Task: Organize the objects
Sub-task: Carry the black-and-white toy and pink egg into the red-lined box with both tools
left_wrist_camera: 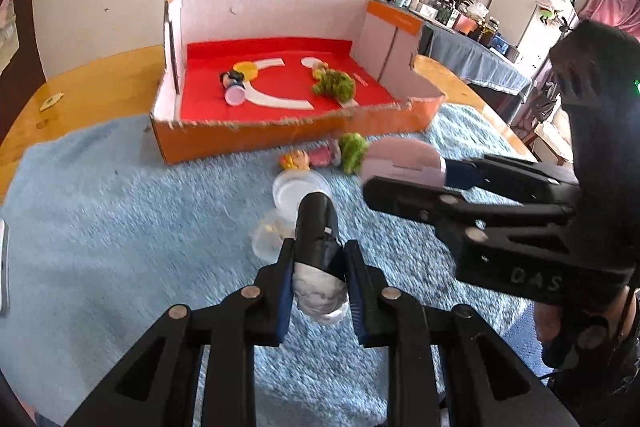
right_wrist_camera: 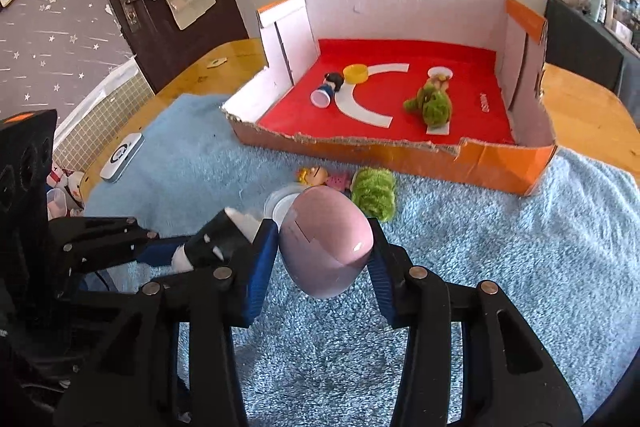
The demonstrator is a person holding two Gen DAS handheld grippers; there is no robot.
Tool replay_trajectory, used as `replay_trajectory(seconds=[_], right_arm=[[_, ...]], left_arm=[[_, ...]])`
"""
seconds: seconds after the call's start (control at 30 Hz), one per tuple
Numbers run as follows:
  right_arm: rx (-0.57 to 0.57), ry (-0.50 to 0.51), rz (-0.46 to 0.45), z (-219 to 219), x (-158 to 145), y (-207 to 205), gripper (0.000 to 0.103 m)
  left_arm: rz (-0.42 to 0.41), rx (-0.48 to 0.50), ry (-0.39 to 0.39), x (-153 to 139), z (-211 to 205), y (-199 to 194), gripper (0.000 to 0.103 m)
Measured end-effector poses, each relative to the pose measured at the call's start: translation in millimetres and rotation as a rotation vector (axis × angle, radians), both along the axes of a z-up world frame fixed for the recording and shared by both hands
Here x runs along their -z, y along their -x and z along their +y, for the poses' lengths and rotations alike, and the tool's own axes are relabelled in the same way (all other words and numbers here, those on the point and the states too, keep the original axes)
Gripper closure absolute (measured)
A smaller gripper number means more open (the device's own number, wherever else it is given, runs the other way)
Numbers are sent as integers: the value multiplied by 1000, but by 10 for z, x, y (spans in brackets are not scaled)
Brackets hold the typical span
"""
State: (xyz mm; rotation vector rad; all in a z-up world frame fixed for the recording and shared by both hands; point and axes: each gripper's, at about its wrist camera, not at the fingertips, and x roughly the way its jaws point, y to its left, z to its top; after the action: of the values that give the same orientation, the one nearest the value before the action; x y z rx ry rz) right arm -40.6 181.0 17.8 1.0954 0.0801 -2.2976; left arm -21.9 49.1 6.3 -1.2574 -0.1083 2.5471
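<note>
Nearest, the left gripper [left_wrist_camera: 318,279] pinches a black-and-white figure [left_wrist_camera: 318,247], and the right gripper [right_wrist_camera: 326,251] clamps a pink egg [right_wrist_camera: 326,241]; both are held above the blue rug [right_wrist_camera: 480,267]. Just beyond them, in front of the orange box [right_wrist_camera: 500,167], lie a clear lid [left_wrist_camera: 298,193], a small doll [right_wrist_camera: 320,177] and a green plush [right_wrist_camera: 374,193]. Inside the box: 1 dark-haired doll [right_wrist_camera: 328,89], 1 yellow cap [right_wrist_camera: 356,73], 1 green plush toy [right_wrist_camera: 430,107].

Pink egg-shaped case [right_wrist_camera: 326,247] hanging clamped just before the orange box [right_wrist_camera: 536,167], black-and-white figure [left_wrist_camera: 318,247] tilting beside it, green plush [right_wrist_camera: 374,193] lying against the box's front wall.
</note>
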Motion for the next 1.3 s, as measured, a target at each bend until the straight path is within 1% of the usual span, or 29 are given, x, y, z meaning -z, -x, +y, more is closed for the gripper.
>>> replay_trajectory(seconds=[0.3, 0.47, 0.87, 1.0, 1.17, 1.3], right_arm=[[8, 10, 28, 36, -164, 87, 61], [8, 13, 29, 34, -217, 173, 61], [13, 21, 16, 33, -317, 409, 61], [20, 20, 9, 45, -344, 546, 61], [30, 24, -6, 55, -333, 721, 61], [41, 27, -29, 53, -282, 881, 61]], left_arm=[[42, -36, 4, -195, -111, 280, 79], [49, -48, 1, -264, -144, 424, 79], [24, -72, -4, -309, -173, 788, 79], [17, -80, 0, -320, -191, 914, 79], [7, -88, 11, -322, -194, 1079, 79], [-16, -96, 16, -267, -208, 1214, 79]])
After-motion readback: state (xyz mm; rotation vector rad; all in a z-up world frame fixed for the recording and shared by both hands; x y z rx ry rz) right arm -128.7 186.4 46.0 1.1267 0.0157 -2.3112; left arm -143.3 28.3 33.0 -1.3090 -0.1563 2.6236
